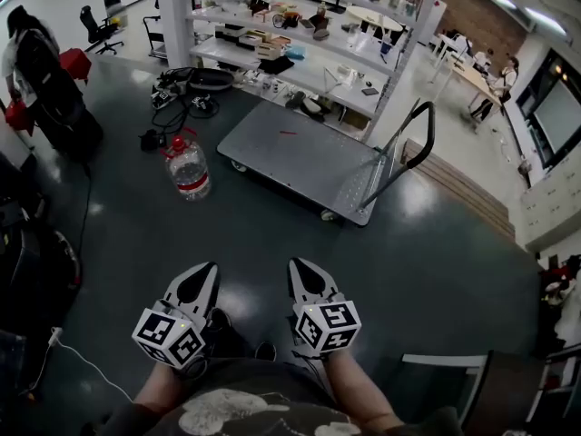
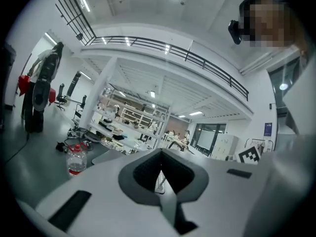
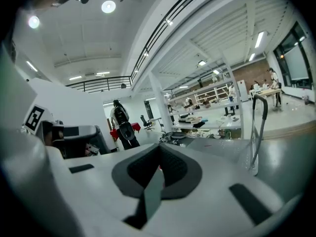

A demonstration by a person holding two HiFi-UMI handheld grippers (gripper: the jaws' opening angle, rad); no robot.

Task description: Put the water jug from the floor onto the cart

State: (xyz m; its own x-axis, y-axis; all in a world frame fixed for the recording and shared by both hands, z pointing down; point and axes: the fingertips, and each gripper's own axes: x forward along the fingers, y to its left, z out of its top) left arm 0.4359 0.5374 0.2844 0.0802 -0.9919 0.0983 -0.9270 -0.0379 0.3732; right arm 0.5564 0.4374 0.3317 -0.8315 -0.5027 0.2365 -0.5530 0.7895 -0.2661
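The water jug (image 1: 188,168) is clear plastic with a red cap and red label. It stands upright on the dark floor, just left of the cart (image 1: 300,157), a flat grey platform on wheels with a black push handle (image 1: 410,153) at its right end. My left gripper (image 1: 209,269) and right gripper (image 1: 296,265) hang side by side low in the head view, well short of the jug, both shut and empty. In the left gripper view the jug (image 2: 76,159) shows far off at the left, beyond the shut left gripper (image 2: 160,174). The right gripper (image 3: 159,169) faces the cart handle (image 3: 256,127).
Shelving (image 1: 300,25) loaded with parts stands behind the cart, with cables and gear (image 1: 182,94) on the floor beside it. A person (image 1: 32,62) with a backpack stands at the far left. Dark bags (image 1: 32,271) lie left of me, and a chair (image 1: 454,380) is at lower right.
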